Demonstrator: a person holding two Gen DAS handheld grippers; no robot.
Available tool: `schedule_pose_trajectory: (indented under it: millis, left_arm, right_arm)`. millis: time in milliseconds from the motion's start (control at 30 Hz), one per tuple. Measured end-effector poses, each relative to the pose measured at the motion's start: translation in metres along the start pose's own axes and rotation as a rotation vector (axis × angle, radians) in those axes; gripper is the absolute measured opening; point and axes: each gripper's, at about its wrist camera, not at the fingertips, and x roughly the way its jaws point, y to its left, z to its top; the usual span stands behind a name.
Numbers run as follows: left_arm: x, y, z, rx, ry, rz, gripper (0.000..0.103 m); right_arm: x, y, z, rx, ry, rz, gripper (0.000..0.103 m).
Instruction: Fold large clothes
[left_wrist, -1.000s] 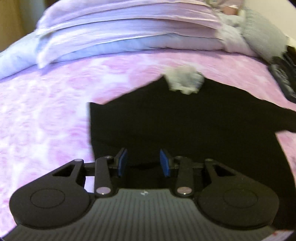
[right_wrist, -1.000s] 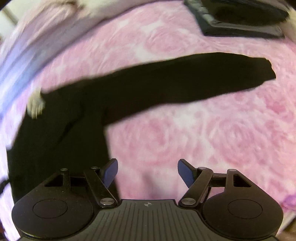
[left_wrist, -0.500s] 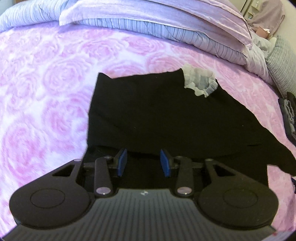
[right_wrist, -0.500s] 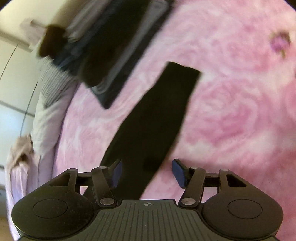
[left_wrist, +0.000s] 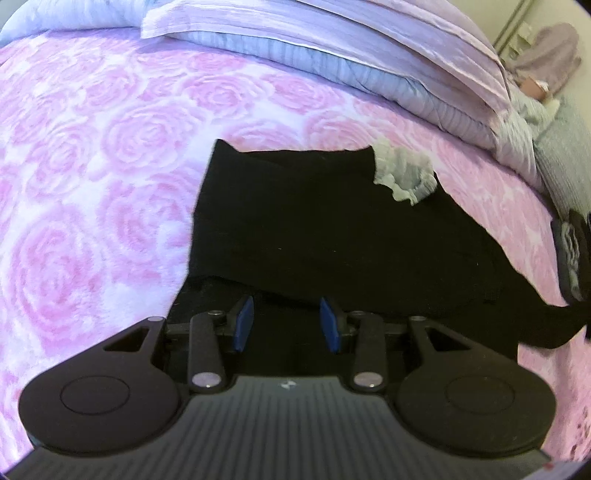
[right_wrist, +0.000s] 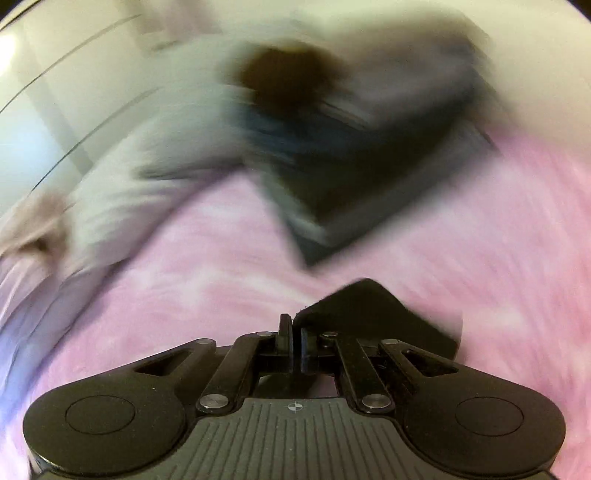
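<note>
A black long-sleeved top (left_wrist: 332, 229) lies spread on the pink rose-patterned bedspread (left_wrist: 92, 184), with a white frilly collar (left_wrist: 404, 173) at its far edge. My left gripper (left_wrist: 287, 325) hovers open over the near part of the garment, nothing between its blue pads (left_wrist: 243, 323). One sleeve trails off to the right (left_wrist: 546, 325). In the blurred right wrist view, my right gripper (right_wrist: 296, 325) is shut on the end of the black sleeve (right_wrist: 369, 306), which bunches to the right of its fingers.
Striped lilac pillows and a folded duvet (left_wrist: 332, 48) line the far side of the bed. A stack of folded dark clothes (right_wrist: 369, 155) lies beyond the right gripper and shows at the right edge (left_wrist: 572, 254) of the left wrist view. A pale wall stands behind.
My right gripper has closed on the end of the black sleeve and is swinging fast, blurring its view. The left gripper has stayed open over the garment, shifting only slightly.
</note>
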Motion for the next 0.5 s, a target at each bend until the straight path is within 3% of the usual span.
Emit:
schedule_pose_trajectory:
  millis: [100, 167, 300, 367, 467, 500]
  left_arm:
    - [-0.005, 0.011, -0.002, -0.039, -0.003, -0.011, 0.034]
    - [-0.010, 0.018, -0.003, -0.056, -0.006, -0.014, 0.034]
    - [-0.015, 0.039, -0.007, -0.103, -0.004, -0.008, 0.034]
    - [-0.015, 0.052, -0.010, -0.129, 0.006, 0.004, 0.034]
    - [-0.014, 0.067, -0.012, -0.151, 0.021, 0.010, 0.034]
    - [-0.013, 0.070, -0.011, -0.151, 0.026, 0.008, 0.034]
  right_arm:
    - [-0.023, 0.104, -0.011, -0.249, -0.053, 0.173, 0.000]
    - [-0.043, 0.169, -0.041, -0.422, -0.075, 0.305, 0.000]
    - [-0.089, 0.280, -0.146, -0.821, -0.081, 0.594, 0.000]
    - [-0.098, 0.313, -0.208, -1.044, -0.021, 0.639, 0.003]
    - [-0.093, 0.330, -0.290, -1.305, 0.153, 0.621, 0.052]
    - [-0.089, 0.326, -0.306, -1.331, 0.196, 0.612, 0.052]
